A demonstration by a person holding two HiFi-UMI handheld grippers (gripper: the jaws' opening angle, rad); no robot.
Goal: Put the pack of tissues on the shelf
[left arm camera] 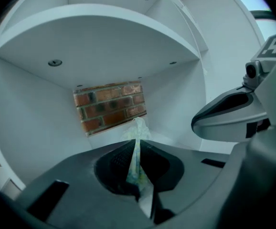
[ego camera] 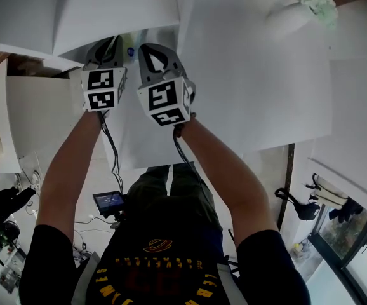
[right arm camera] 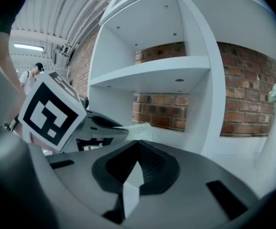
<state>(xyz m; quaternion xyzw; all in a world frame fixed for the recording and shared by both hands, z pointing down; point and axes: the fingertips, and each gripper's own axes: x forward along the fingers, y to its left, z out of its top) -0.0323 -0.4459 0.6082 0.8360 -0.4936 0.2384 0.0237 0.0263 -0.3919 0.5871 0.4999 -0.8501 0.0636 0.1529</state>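
A: Why is the pack of tissues (left arm camera: 137, 135) held by its thin edge?

B: The left tool (left arm camera: 139, 185) has its jaws pressed together on the flat seam of the pack, so the soft body sticks out in front and can go first into the shelf (left arm camera: 100, 37). I judge it a light pinch, which is enough for such a soft thing, though the pack could slip.

A: And where is the pack at this moment?

B: Not on the shelf yet, I think. It is in the left tool, in front of the open compartment (left arm camera: 33, 128) that has the brick wall (left arm camera: 110, 106) behind it. I cannot tell whether its far end touches the floor of the compartment.

A: Does the right tool (right arm camera: 135, 168) help?

B: No — its jaws are closed on each other with nothing between them. It is just beside the left one, probably only to keep out of the way.

A: How are the arms (ego camera: 218, 170)?

B: Both are stretched forward, almost parallel, and the two tools point toward the shelf, tilted a little downward. The next move, in my view, is to push the left one deeper, lower the pack — and only then open the jaws.
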